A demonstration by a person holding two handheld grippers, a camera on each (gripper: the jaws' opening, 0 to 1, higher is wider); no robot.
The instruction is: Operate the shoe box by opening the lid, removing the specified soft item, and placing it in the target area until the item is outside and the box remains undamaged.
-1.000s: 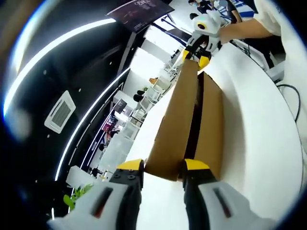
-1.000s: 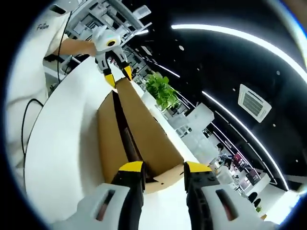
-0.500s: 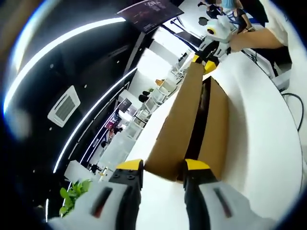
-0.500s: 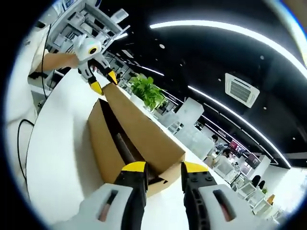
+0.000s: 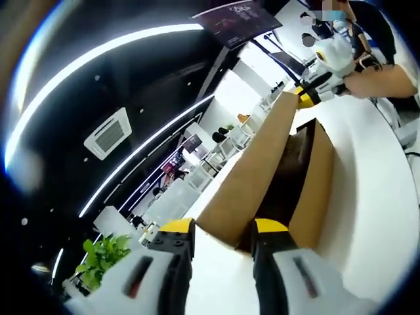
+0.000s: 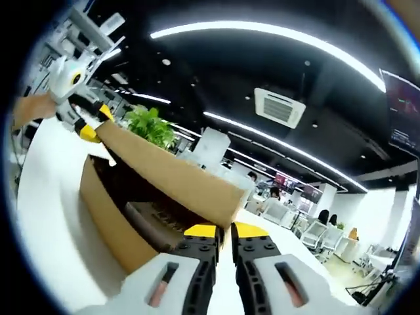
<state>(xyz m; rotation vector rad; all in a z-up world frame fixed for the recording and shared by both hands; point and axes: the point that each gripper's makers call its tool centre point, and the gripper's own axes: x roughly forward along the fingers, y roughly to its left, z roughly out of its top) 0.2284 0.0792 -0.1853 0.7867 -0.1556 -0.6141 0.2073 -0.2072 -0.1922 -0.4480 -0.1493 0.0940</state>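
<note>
Both grippers raise the lid (image 5: 252, 177) of the brown cardboard shoe box (image 6: 108, 220).
Left gripper (image 5: 223, 231) and right gripper (image 6: 224, 231) jaws each clench an end of the lid; no writing is legible.

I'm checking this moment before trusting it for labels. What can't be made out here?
- Box contents: right gripper view, a dark ribbed shape in shadow under the raised lid; unidentifiable.
- Left gripper: left gripper view, its grip on the lid edge hidden by the tips.
- Right gripper: same there.

plain brown matt cardboard shoe box (image 5: 315, 190) with raised lid (image 6: 172, 177) | smooth white tabletop (image 5: 377, 216), faint sheen | glossy black ceiling (image 6: 275, 65) mirroring light strips | grippers' yellow-tipped jaws, hard white plastic bodies
</note>
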